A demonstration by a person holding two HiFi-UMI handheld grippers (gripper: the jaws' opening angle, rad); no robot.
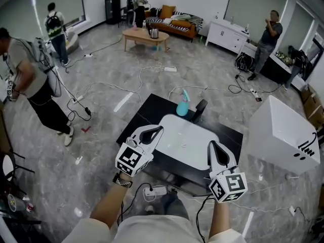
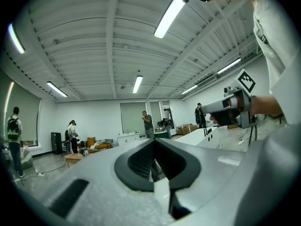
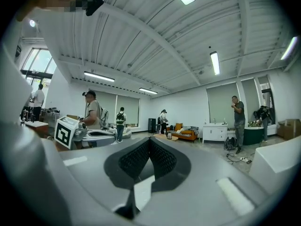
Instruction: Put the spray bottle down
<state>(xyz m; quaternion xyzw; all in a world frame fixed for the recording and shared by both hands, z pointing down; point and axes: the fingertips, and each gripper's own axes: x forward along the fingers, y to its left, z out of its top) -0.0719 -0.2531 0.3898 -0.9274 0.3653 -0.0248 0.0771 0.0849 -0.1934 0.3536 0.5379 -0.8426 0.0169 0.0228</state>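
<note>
On the far edge of the black worktop (image 1: 147,110) the spray bottle (image 1: 183,104) stands upright, teal, free of both tools. A dark object sits just beside it on the right; can't tell what it is.

Progress: put-down looks done to me. Bottle is on the surface, nothing is gripping or touching it, and it isn't tilted. I see nothing left to do on the bottle itself.

Left hand-held gripper (image 1: 156,131): jaws fully together, tips meeting, nothing between them. The left gripper view shows only the room past the pads.
Right hand-held gripper (image 1: 214,148): same, jaws closed tip to tip and empty in its own view.

Geometry: both tools are at the near side of the worktop, over or beside the white panel (image 1: 187,135) lying on it, and both point roughly level, away from the person. The bottle is beyond them, well apart from either set of tips. In the head view it sits between the two, a bit nearer the left tool's line. It shows in neither gripper view.

Other people stand around the room, none near the worktop.
</note>
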